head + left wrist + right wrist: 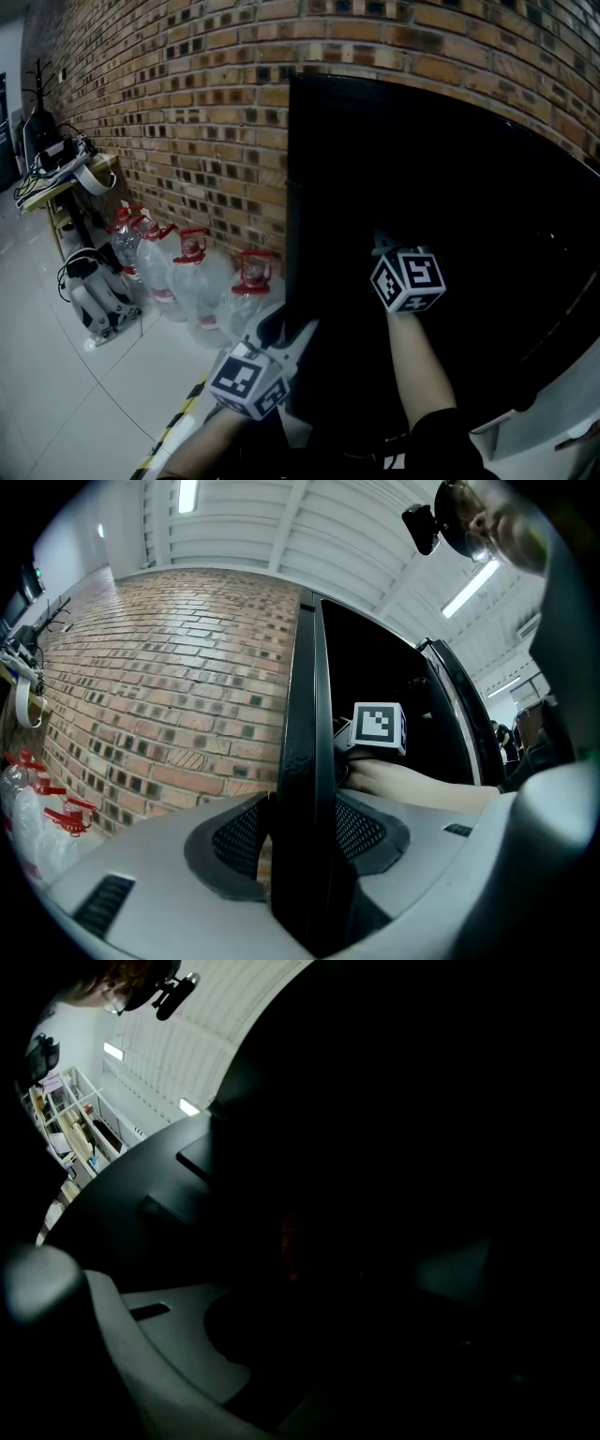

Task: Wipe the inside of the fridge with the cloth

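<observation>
The black fridge point(450, 187) stands against the brick wall, and its inside is dark. My left gripper point(300, 846) is shut on the thin black edge of the fridge door point(305, 714), with a pad on each side. In the head view the left gripper point(291, 339) sits low at the fridge's left edge. My right gripper reaches into the dark inside; only its marker cube point(408, 278) and the bare forearm point(417, 361) show. The right gripper view is nearly black. A faint reddish patch point(291, 1241) lies ahead of its jaws. No cloth can be made out.
Several large clear water bottles with red caps point(192, 272) stand on the floor along the brick wall point(169, 103), left of the fridge. A cluttered table point(61, 173) is further left. Yellow-black tape point(178, 422) runs across the tiled floor. A white part point(534, 431) shows at the lower right.
</observation>
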